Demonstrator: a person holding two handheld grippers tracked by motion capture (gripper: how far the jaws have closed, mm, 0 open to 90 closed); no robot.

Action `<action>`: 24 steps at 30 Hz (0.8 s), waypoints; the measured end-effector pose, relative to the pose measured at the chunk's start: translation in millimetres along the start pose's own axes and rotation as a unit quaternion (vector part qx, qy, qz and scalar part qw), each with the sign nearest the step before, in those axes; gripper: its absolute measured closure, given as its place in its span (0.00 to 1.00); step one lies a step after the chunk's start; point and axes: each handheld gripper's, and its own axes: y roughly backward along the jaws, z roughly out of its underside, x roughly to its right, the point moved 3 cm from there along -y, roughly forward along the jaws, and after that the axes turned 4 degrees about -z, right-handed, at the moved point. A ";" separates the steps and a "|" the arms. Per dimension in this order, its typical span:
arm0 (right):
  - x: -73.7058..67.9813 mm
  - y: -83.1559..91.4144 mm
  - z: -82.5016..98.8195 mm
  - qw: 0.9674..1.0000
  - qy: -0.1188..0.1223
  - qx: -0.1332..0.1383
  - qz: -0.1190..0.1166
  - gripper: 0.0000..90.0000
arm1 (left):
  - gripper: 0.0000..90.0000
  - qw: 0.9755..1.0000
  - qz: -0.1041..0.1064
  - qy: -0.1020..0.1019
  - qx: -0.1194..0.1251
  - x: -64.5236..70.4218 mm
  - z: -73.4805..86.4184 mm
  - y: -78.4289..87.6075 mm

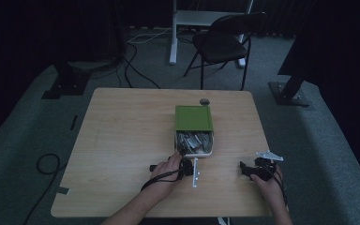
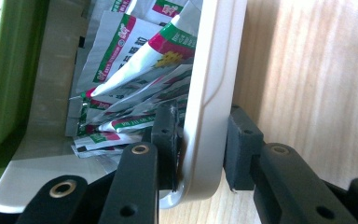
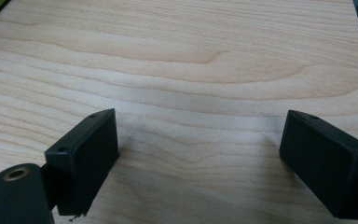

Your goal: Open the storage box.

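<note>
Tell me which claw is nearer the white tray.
Left. The left claw straddles the tray's near wall, one jaw inside, one outside. The right claw sits open on bare table, off to the tray's right.

Sachets [image 2: 135,70] in white tray [image 2: 209,93], upper centre of the left gripper view: white packets with green and red bands carrying white printed characters, apparently East Asian script. Too tilted, crumpled and blurred to make out any word. One packet near top centre shows yellow characters on red, also illegible. High view: same sachets [image 1: 193,140] at mid-frame, print far too small to read. Right gripper view: no writing visible on the wood table [image 3: 191,70].
</note>
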 end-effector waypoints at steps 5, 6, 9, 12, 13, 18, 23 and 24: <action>0.0 0.1 0.0 1.000 0.000 0.000 0.000 0.12 | 0.78 1.000 0.003 -0.001 0.000 1.6 -0.2 3.6; 0.0 0.1 0.0 1.000 0.000 0.000 0.000 0.12 | 0.78 1.000 0.003 -0.002 -0.001 1.8 -0.4 4.1; 0.0 0.0 0.0 1.000 0.000 0.000 0.000 0.12 | 0.78 1.000 0.004 -0.002 -0.002 2.9 -1.4 6.3; 0.0 0.1 0.0 1.000 0.000 0.000 0.000 0.12 | 0.78 1.000 0.005 -0.002 0.000 4.9 -2.5 9.1; 0.0 0.0 0.0 1.000 0.000 0.000 0.000 0.12 | 0.79 1.000 0.006 -0.006 -0.002 5.7 -2.7 10.2; 0.0 0.1 0.0 1.000 0.000 0.000 0.000 0.12 | 0.79 1.000 0.013 -0.005 -0.001 7.4 -3.7 15.4; 0.0 0.1 0.0 1.000 0.000 0.000 0.000 0.12 | 0.79 1.000 0.006 -0.003 0.003 10.5 -3.8 18.6; 0.0 0.1 0.0 1.000 0.000 0.000 0.000 0.12 | 0.79 1.000 0.007 -0.004 0.000 10.6 -4.0 19.4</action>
